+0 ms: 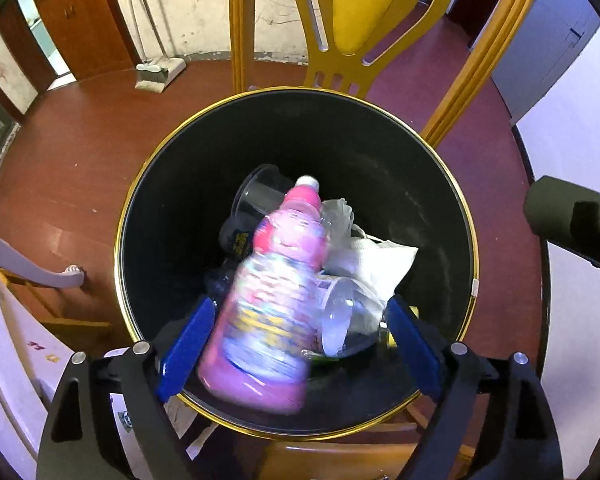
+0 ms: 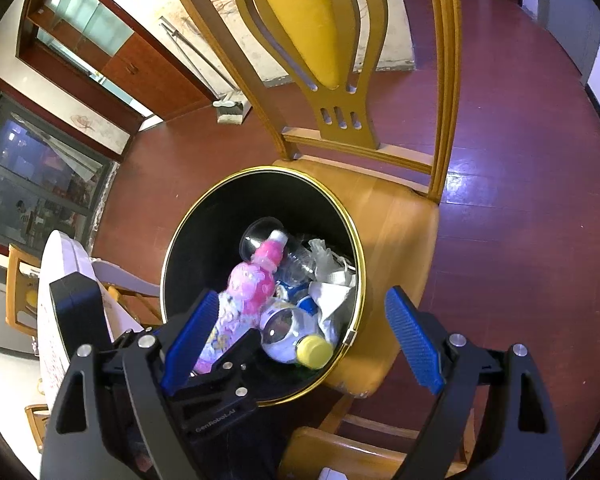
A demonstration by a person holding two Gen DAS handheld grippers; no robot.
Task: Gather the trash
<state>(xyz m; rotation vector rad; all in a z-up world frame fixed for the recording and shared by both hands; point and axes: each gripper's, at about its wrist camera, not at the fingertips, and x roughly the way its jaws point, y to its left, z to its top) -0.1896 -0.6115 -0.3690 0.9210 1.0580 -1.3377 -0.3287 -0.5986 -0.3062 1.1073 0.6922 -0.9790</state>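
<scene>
We are dropping the pink bottle [image 1: 268, 300] into the bin [image 1: 474, 240]; both jaws gape empty, so next we fetch more trash.

Yellow chair [image 2: 380, 216] on reddish wooden floor [image 2: 520, 240]; perhaps scribbled wall [image 1: 196, 12].

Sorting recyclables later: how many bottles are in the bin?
2 clearly visible: a pink bottle leaning against the left side of the bin, and a white and blue bottle with a yellow cap at the near edge. Others may lie hidden under the trash.
</scene>
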